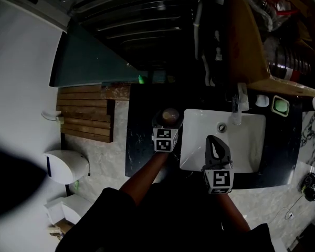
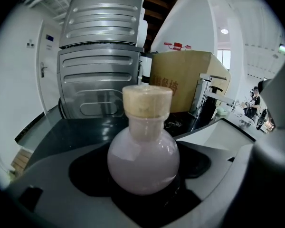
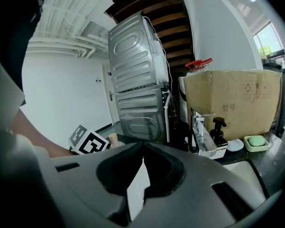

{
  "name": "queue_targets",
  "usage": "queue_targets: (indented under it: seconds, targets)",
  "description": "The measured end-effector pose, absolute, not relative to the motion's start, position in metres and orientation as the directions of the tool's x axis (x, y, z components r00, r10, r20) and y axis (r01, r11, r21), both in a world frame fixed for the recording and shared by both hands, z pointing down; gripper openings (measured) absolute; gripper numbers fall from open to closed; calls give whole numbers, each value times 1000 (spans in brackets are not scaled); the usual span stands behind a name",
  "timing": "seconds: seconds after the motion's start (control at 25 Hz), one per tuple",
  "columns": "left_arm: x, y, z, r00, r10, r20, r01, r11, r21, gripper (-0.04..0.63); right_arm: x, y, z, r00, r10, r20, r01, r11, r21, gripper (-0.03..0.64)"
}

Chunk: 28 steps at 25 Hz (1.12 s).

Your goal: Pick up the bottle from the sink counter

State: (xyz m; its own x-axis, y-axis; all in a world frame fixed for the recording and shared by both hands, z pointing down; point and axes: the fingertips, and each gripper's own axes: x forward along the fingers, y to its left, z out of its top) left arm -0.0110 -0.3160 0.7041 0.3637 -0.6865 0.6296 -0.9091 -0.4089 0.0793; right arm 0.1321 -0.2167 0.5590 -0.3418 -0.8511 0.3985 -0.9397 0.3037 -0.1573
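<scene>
A round-bellied glass bottle (image 1: 169, 115) with a cork stopper and pale pink liquid stands at the left of the black sink counter (image 1: 142, 151). In the left gripper view the bottle (image 2: 142, 160) fills the middle, upright. My left gripper (image 1: 167, 125) is shut on it, jaws against its lower flanks. My right gripper (image 1: 216, 139) hovers over the white basin (image 1: 252, 146), shut and empty. In its own view the right gripper (image 3: 142, 150) shows only a thin slit between the jaws. The bottle's cork (image 3: 113, 137) peeks beside the left gripper's marker cube (image 3: 88, 141).
A faucet (image 1: 237, 106) stands behind the basin, with a pump bottle (image 3: 218, 129), a white dish and a green soap dish (image 1: 280, 105). A cardboard box (image 1: 247, 35) sits at the back right. Stacked grey machines (image 2: 99, 56) rise behind the counter. A toilet (image 1: 68, 167) is at the left.
</scene>
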Motion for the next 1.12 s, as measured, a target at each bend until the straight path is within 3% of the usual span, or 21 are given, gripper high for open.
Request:
queue_targets:
  seconds: [0.36, 1.12]
  targets:
    - [-16, -297, 673, 395, -704, 590, -898, -431, 88, 396, 126, -206, 550, -351, -861, 369, -934, 292, -208, 38]
    - [-35, -214, 557, 456, -793, 405, -885, -454, 108, 396, 90, -169, 496, -332, -902, 276, -943, 307, -129, 38]
